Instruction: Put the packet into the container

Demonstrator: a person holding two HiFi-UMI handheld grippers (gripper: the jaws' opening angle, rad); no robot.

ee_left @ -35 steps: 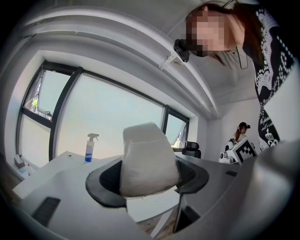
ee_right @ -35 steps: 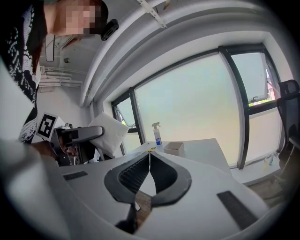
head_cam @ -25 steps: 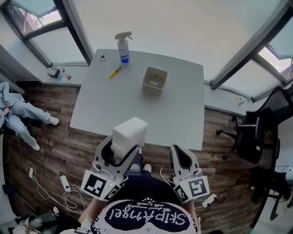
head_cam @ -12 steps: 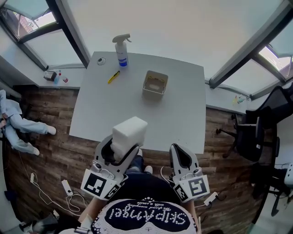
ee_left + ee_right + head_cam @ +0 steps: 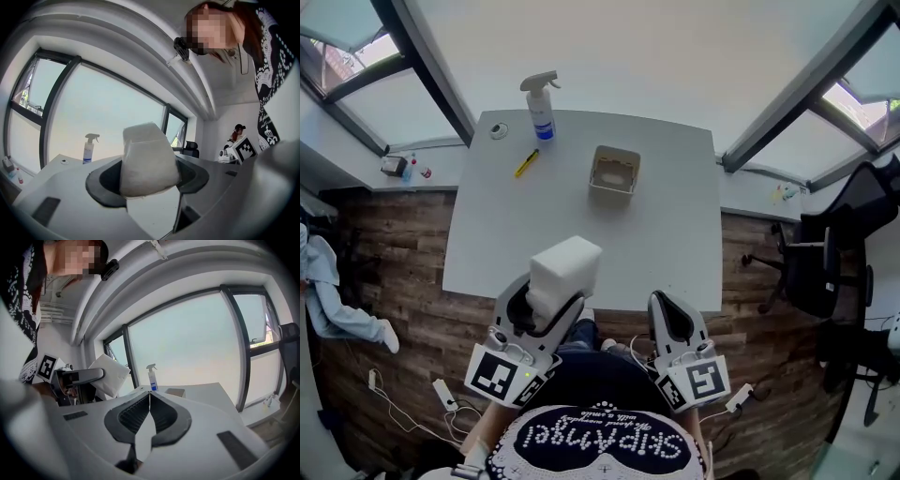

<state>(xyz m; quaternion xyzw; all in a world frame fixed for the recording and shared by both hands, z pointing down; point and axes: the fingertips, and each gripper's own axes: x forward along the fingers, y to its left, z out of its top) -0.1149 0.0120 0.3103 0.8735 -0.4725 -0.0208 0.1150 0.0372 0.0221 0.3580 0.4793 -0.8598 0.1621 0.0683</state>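
My left gripper (image 5: 551,302) clamps the packet (image 5: 565,270); my right gripper (image 5: 671,321) is closed, empty. The soft packet may slip before reaching the far container (image 5: 614,171).

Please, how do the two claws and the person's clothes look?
Both the left claw and the right claw have white bodies with curved dark grey pads, the right one's visibly ribbed. Each carries a white cube with black square markers. The person wears a black top with white dotted lettering.
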